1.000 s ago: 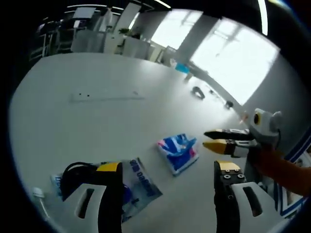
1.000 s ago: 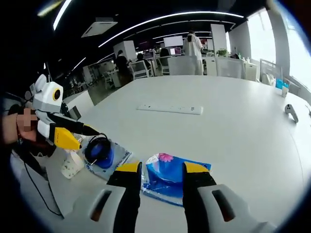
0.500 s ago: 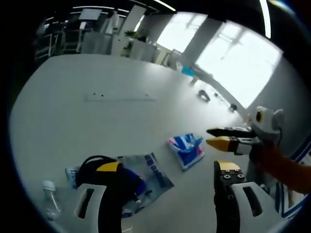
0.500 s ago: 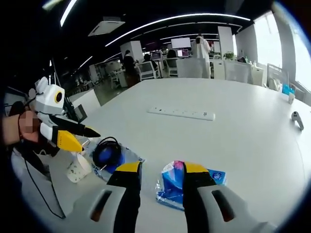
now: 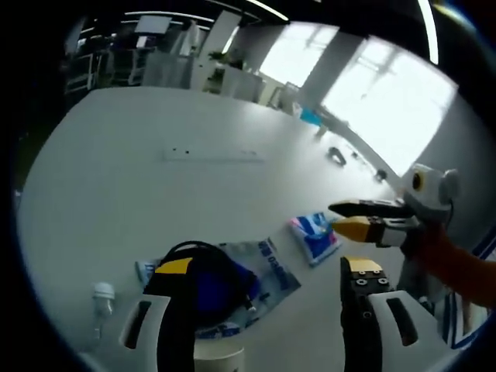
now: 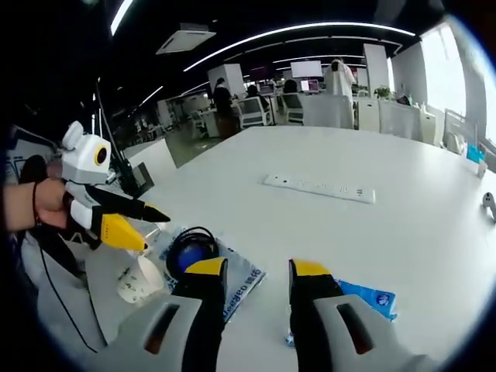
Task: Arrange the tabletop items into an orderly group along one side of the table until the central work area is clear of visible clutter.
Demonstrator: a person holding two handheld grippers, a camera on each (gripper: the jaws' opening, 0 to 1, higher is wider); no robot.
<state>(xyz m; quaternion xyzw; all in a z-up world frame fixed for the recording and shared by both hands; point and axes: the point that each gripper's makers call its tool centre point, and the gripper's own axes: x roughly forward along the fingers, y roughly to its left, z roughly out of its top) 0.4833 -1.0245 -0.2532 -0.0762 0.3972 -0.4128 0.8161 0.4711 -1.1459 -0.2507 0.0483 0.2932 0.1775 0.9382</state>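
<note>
- A wide white table (image 5: pixel 139 139) curves away through an open office, with most of its surface bare.
- A long white power strip (image 6: pixel 318 188) lies flat near the table's middle, well apart from the other items.
- A clear plastic bag (image 5: pixel 267 263) with blue print lies flat near the table's edge. A black coiled cable (image 5: pixel 203 271) on something blue rests on top of it.
- A blue tissue pack (image 5: pixel 314 235) with white and pink print lies just beside the bag, towards the window side. In the right gripper view it sits partly hidden behind that gripper's right-hand jaw.
- A white paper cup (image 6: pixel 139 283) lies tipped on its side near the bag, at the table's edge.
- A small clear bottle (image 5: pixel 101 298) with a white cap lies near the bag's other end.
- The left gripper (image 5: pixel 267 267), with yellow-tipped jaws, is spread wide above the bag and holds nothing.
- The right gripper (image 6: pixel 256 269) has a clear gap between its jaws, is empty, and hangs over the table between bag and pack.
</note>
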